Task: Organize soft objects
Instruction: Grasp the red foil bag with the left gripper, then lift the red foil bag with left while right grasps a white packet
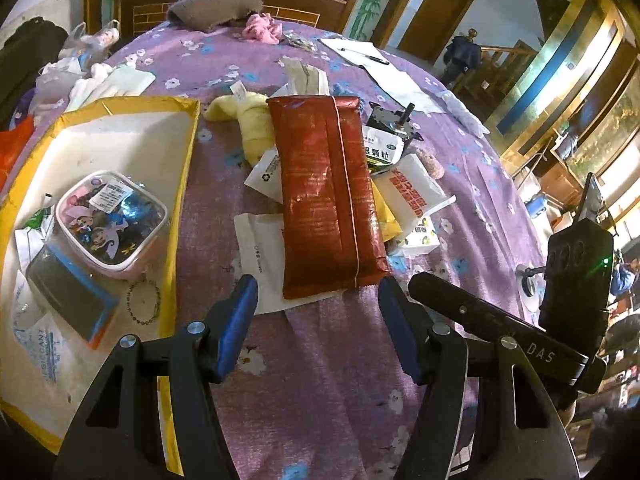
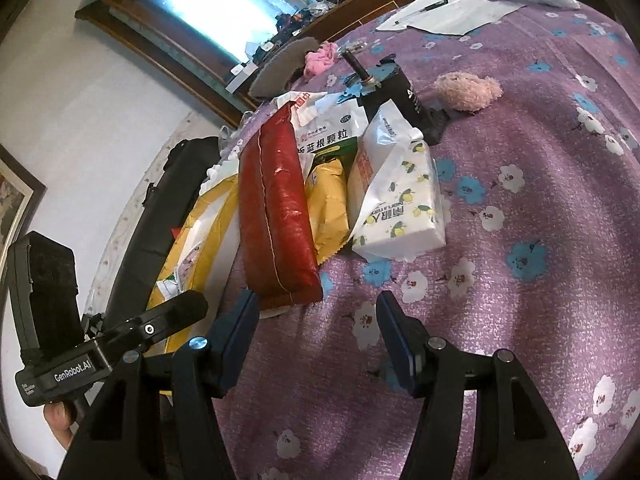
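Observation:
A long red soft pack (image 1: 326, 196) lies on top of a heap of packets in the middle of the purple flowered cloth. My left gripper (image 1: 318, 292) is open just short of its near end, nothing between the blue pads. In the right wrist view the same red pack (image 2: 276, 212) lies on its edge, and my right gripper (image 2: 316, 312) is open in front of its near corner, also holding nothing. Beside the pack are a white tissue pack with lemons (image 2: 404, 204), a yellow packet (image 2: 328, 200) and a yellow towel (image 1: 250, 122).
A yellow-rimmed box lid (image 1: 188, 152) at the left holds a clear cartoon case (image 1: 112, 220), a phone and a bead bracelet. A pink plush (image 2: 468, 90), a black motor part (image 2: 394, 92), papers with a pen (image 1: 364, 56) and pink cloth (image 1: 260, 30) lie farther back.

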`<state>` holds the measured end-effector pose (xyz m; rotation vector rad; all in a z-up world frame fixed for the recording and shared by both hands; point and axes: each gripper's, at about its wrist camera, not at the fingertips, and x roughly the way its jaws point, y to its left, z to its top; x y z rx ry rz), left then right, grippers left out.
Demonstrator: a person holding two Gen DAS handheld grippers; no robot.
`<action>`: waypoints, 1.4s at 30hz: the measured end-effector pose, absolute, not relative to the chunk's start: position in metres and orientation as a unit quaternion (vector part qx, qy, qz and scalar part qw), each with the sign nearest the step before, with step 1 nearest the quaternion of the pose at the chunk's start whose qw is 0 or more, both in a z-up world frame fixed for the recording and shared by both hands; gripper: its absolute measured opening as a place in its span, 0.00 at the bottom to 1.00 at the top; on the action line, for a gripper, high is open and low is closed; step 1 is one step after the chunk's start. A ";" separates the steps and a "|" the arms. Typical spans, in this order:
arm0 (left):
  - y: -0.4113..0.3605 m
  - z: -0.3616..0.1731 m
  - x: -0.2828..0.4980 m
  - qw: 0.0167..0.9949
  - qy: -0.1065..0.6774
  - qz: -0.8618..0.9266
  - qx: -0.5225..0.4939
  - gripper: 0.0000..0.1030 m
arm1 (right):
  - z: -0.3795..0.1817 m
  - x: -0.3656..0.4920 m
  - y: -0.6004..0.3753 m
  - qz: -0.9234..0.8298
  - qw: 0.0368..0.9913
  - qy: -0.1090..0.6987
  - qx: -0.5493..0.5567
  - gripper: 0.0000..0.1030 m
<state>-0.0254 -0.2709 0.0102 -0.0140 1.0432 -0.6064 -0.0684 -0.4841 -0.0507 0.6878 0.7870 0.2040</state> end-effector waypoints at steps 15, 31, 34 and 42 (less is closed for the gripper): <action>-0.308 -0.013 0.026 0.801 0.530 -0.277 -0.011 0.61 | -0.015 -0.038 -0.540 0.043 0.875 0.345 0.337 0.59; -0.321 -0.018 0.023 0.795 0.537 -0.280 -0.025 0.61 | -0.043 -0.002 -0.536 0.037 0.876 0.377 0.298 0.58; -0.326 -0.018 0.023 0.800 0.532 -0.276 -0.019 0.63 | -0.044 0.001 -0.535 0.034 0.876 0.381 0.295 0.49; -0.334 -0.016 0.032 0.803 0.532 -0.268 -0.032 0.66 | -0.043 -0.002 -0.540 0.034 0.878 0.364 0.310 0.42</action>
